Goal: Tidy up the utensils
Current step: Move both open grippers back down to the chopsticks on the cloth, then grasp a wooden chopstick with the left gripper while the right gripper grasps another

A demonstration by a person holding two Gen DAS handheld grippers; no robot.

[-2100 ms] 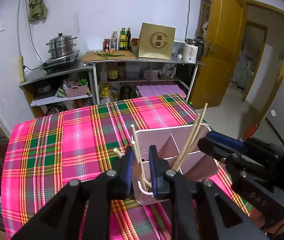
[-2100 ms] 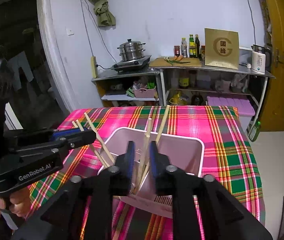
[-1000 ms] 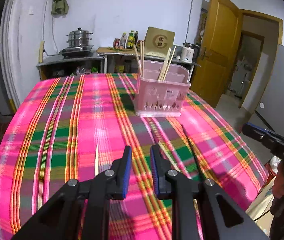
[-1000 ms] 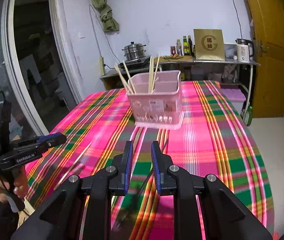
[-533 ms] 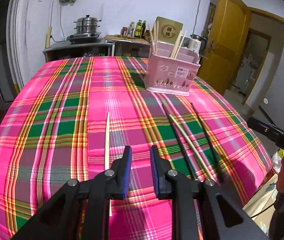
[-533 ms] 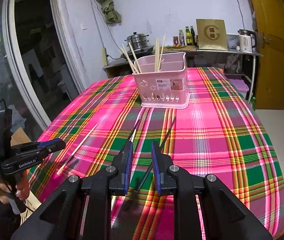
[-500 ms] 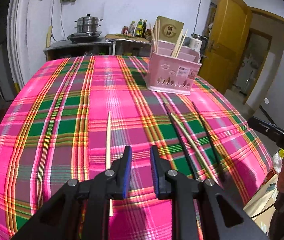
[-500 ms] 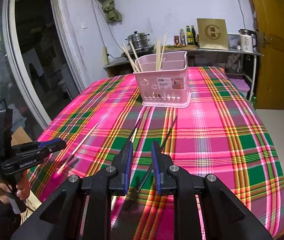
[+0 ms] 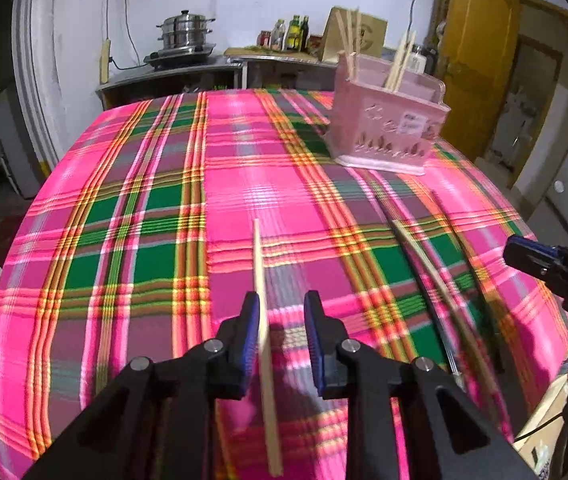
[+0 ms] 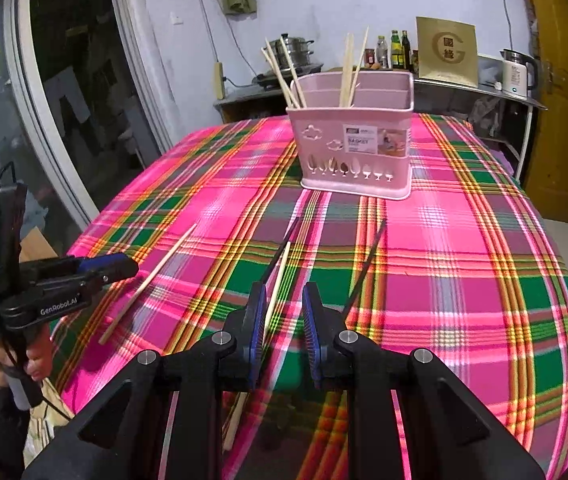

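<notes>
Left wrist view showed our left gripper (image 9: 282, 312), jaws opening, straddling a pale chopstick (image 9: 262, 280) lying on the tablecloth (image 9: 156, 208); pickup underway, next we needed to close on it.

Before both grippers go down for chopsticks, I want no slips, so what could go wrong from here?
1. The left gripper, jaws opening, has the lone wooden chopstick close along one side, so a grab may be off-centre and roll it.
2. Under the right gripper, a wooden chopstick lies close beside a dark chopstick; both could get pinched.
3. The sticks lie flat on the plaid tablecloth, so the cloth might snag.
</notes>
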